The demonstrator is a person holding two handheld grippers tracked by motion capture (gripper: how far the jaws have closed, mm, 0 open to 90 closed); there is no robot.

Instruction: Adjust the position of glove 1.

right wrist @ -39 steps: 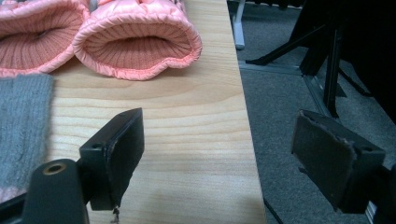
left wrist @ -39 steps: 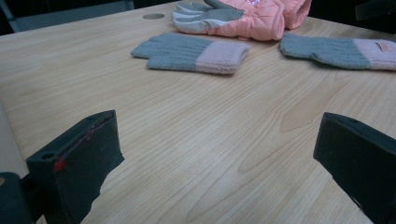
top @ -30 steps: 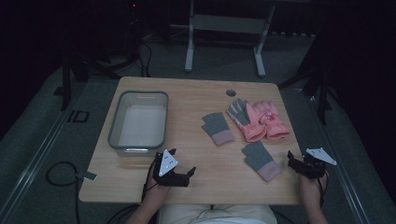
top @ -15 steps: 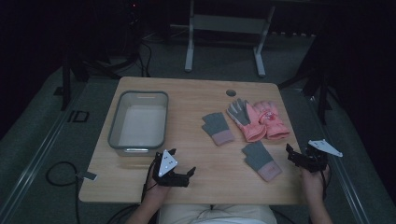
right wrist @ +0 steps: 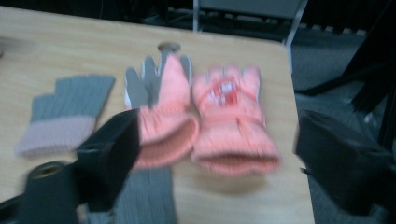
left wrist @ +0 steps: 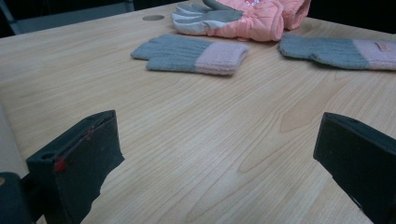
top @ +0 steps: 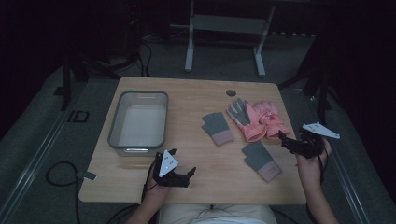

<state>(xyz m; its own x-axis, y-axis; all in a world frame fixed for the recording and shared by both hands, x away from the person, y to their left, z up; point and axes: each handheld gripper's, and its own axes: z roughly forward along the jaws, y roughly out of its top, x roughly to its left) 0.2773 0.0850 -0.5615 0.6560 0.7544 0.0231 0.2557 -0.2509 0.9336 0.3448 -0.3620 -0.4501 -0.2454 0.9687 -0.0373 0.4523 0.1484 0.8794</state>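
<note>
High view: the right gripper point(top: 290, 142), jaws wide and empty, hangs at the table's point(top: 196, 95) right edge beside the pink gloves point(top: 259, 119). I judge it should descend squarely over one cuff. The left gripper point(top: 180, 171), also wide, waits near the front edge.

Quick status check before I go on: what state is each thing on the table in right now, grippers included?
Left gripper: open, empty, low over the table's near edge.
Right gripper: open, empty, at the table's right edge.
Plastic bin: upright, empty.
Pink gloves: side by side, flat; left one palm up.
Far grey glove: lying flat.
Near grey glove: lying flat.
</note>
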